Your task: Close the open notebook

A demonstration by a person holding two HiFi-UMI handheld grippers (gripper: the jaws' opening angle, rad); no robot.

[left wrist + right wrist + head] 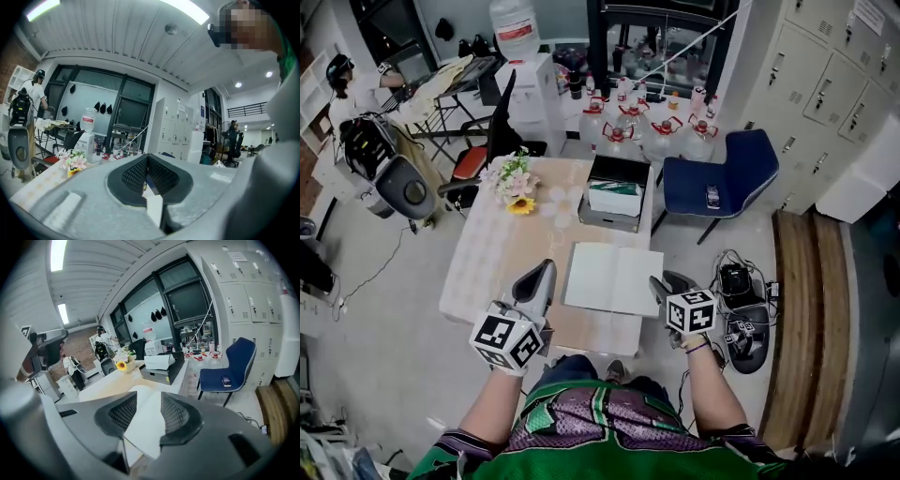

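Note:
The open notebook (614, 278) lies flat on the pale table (497, 253), white pages up, near the front edge. My left gripper (539, 278) hovers just left of the notebook's left page; in the left gripper view its jaws (147, 159) meet at the tips with nothing held. By the notebook's right edge is my right gripper (660, 286), its jaws apart. In the right gripper view the notebook's pages (143, 425) show through the gap of the right gripper (144, 401), beyond the pads and not pinched.
A black tray (616, 199) holding a white box stands behind the notebook, with a flower bunch (515, 183) to its left. A blue chair (722, 173) with a phone on it, several water jugs (647, 131) and lockers (825, 84) lie to the right. A person (347, 80) stands far left.

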